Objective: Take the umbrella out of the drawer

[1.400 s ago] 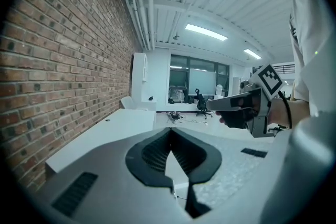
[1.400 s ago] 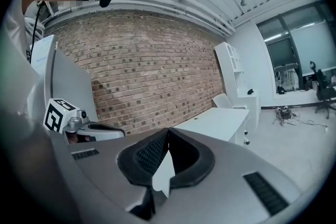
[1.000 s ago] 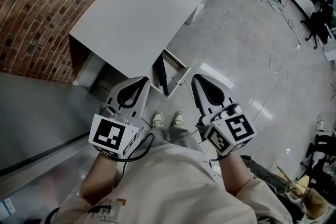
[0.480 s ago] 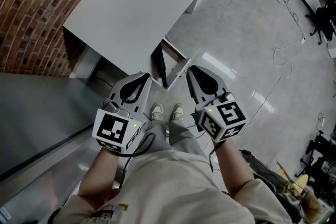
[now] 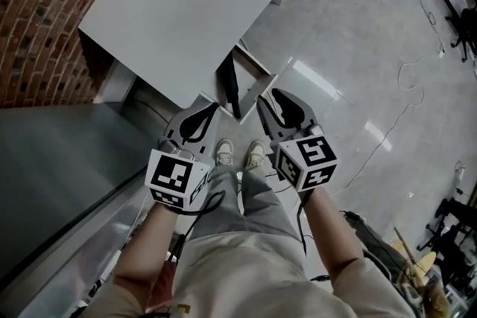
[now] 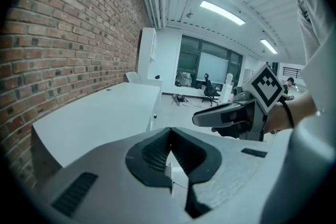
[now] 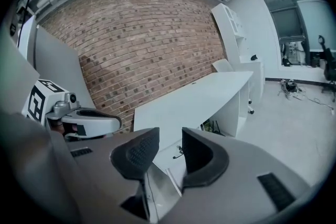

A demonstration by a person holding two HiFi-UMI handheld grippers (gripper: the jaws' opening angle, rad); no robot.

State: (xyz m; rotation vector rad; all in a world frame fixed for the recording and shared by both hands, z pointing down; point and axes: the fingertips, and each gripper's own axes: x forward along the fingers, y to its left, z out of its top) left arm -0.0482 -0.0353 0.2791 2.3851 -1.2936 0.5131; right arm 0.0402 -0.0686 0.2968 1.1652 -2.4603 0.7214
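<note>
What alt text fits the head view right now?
A dark folded umbrella lies in an open drawer under a white desk, seen from above. Flanking it in view are the left gripper, shut, and the right gripper, its empty jaws just opened.

Both the left gripper (image 5: pixel 200 115) and right gripper (image 5: pixel 277 102) are pale grey shells with black ribbed pads (image 7: pixel 134 155), black-and-white marker cubes (image 5: pixel 177 179) and a trailing black cable (image 5: pixel 205 208). Person's wearing a beige top (image 5: pixel 246 272), grey trousers (image 5: pixel 250 197) and white sneakers (image 5: pixel 223 153).

Glossy floor (image 5: pixel 358 48), brick wall (image 5: pixel 45 4), seemingly matt desk (image 5: pixel 194 4)
</note>
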